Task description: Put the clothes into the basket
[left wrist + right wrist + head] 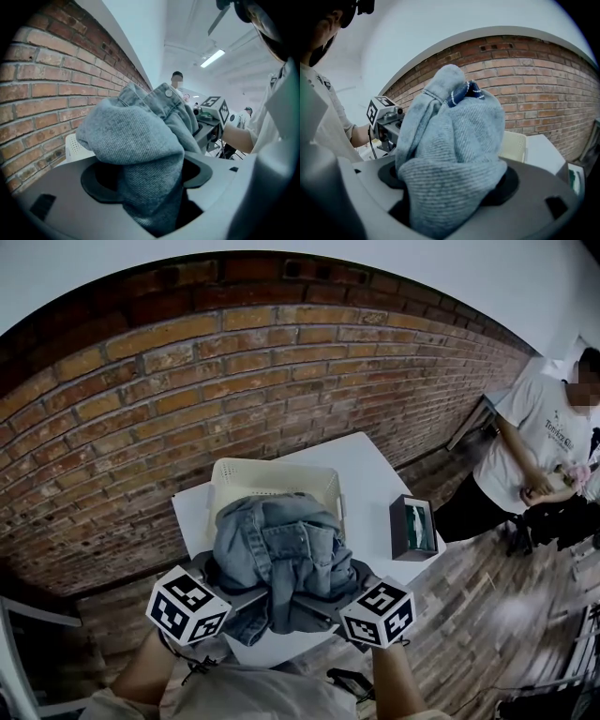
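bunched faded-blue denim garment point(277, 559), metal button showing

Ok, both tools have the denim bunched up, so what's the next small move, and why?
Probably carry it forward a little before lowering. The left tool and right tool are each clamped on the denim garment. In the head view most of it seems to hang short of the white basket, whose far rim shows beyond it.

We see a faded blue denim garment point(277, 559), a cream perforated basket point(274, 471), a white surface point(373, 476) and a red-brown brick wall point(234, 381).
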